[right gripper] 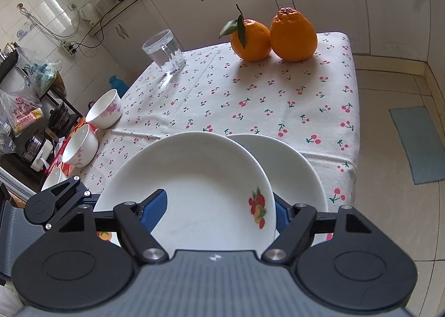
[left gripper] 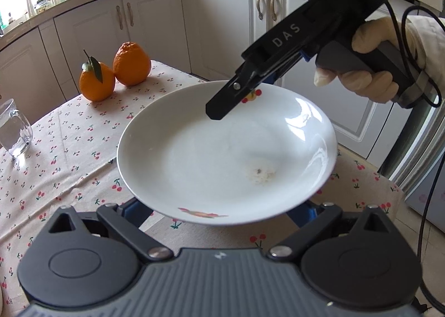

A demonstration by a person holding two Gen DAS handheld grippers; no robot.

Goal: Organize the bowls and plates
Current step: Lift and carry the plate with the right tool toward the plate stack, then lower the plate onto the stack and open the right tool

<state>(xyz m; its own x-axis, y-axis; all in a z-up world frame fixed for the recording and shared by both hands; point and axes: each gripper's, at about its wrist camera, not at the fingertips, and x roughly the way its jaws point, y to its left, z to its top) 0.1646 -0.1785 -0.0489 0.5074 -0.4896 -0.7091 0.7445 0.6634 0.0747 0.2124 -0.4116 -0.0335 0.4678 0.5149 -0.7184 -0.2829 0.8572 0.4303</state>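
A white plate (left gripper: 222, 155) with fruit decals hangs tilted above the cherry-print tablecloth (right gripper: 250, 100). My right gripper (right gripper: 218, 211) is shut on this plate (right gripper: 200, 178): one blue pad (right gripper: 155, 208) lies on the inner face and the other sits behind the rim. In the left wrist view the right gripper (left gripper: 230, 100) reaches down onto the plate's far rim, held by a gloved hand (left gripper: 370, 80). My left gripper (left gripper: 218, 205) stands wide below the near rim, its fingertips hidden. A second white plate (right gripper: 294, 166) lies behind the first. Two floral bowls (right gripper: 105, 109) (right gripper: 80, 147) stand at the table's left edge.
Two oranges (right gripper: 293, 36) sit at the table's far end, beside a glass mug (right gripper: 165, 51) holding water. The table's right edge drops to a tiled floor with a blue mat (right gripper: 417, 144). White cabinets (left gripper: 222, 25) stand beyond the table, and cluttered shelves (right gripper: 27, 111) stand to the left.
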